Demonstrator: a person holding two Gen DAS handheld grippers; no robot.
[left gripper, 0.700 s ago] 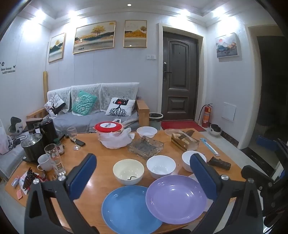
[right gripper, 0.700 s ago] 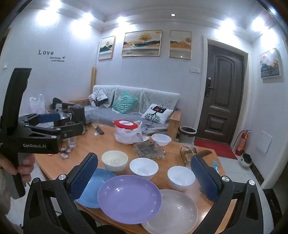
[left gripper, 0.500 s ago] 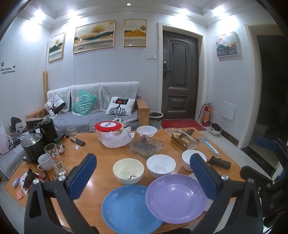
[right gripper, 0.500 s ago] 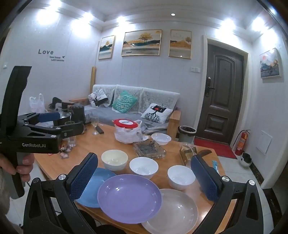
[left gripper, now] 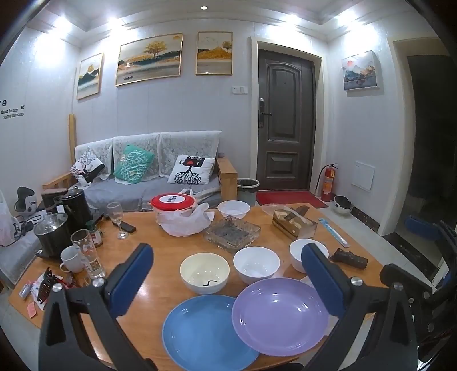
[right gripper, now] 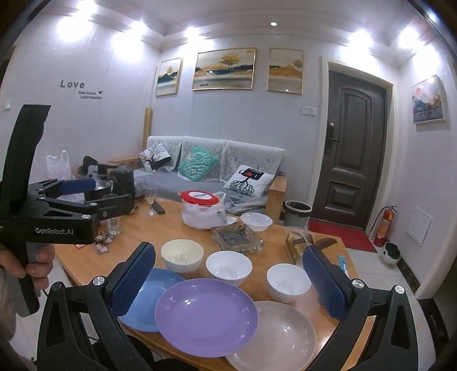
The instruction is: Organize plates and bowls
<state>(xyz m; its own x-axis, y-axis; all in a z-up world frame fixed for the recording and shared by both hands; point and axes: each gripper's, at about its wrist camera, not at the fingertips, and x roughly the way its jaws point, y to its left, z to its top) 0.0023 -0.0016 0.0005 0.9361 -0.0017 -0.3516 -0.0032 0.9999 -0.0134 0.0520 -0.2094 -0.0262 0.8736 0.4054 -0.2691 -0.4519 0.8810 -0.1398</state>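
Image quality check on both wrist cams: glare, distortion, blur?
Left wrist: ceiling lights blown out, heavy fisheye bend, dark vignette corners, purple plate sharp. Right wrist: the same bloom overhead, door frame bowed, clear plate shows soft glare.

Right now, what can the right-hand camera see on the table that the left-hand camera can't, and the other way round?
Only the right wrist view shows the clear plate whole, the left gripper from the side and the hand holding it. Only the left wrist view shows the white mug and the dark kettle. Both show the purple plate, blue plate, three near bowls and the red-lidded container.
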